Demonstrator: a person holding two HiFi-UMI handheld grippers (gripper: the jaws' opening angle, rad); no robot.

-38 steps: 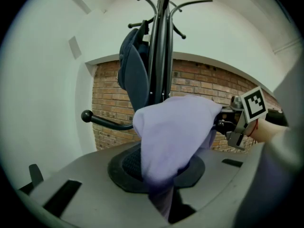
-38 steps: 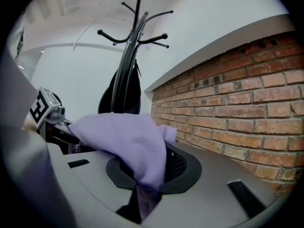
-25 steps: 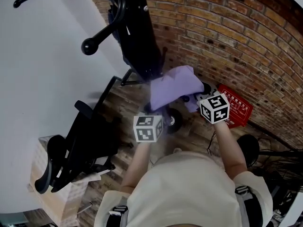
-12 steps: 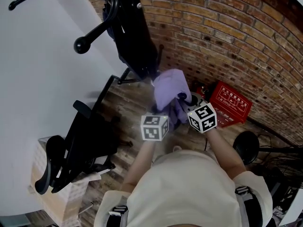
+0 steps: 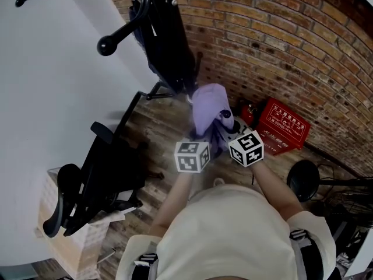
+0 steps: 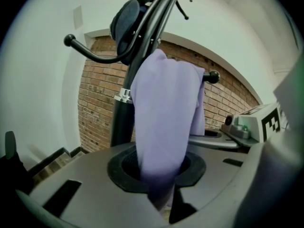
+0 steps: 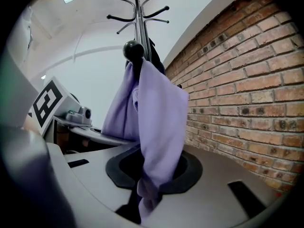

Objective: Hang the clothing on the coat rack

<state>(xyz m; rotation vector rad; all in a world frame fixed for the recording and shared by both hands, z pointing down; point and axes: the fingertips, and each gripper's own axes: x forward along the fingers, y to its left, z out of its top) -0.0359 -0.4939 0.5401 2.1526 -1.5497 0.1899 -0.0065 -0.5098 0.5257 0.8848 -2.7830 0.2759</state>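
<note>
A purple garment (image 5: 208,107) hangs bunched beside the black coat rack (image 5: 169,39), with both grippers below it. In the right gripper view its top drapes over a knob-ended rack arm (image 7: 133,49) and the purple garment (image 7: 154,122) runs down into the jaws. My left gripper (image 5: 211,140) is shut on a lower fold of the garment (image 6: 164,127), pinched at the left gripper's (image 6: 164,201) jaw tips. My right gripper (image 5: 224,127) has cloth between its jaws, which are opening slightly; at the right gripper (image 7: 145,201) the pads still pinch it.
A brick wall (image 5: 291,34) runs behind the rack, with a red crate (image 5: 285,127) at its foot. A black office chair (image 5: 105,174) and a cardboard box (image 5: 64,238) stand at the left. A dark garment (image 5: 166,63) hangs on the rack pole.
Both grippers moved closer together and toward the rack. The garment, spread wide a second ago, is now gathered into a narrow hanging bunch.
</note>
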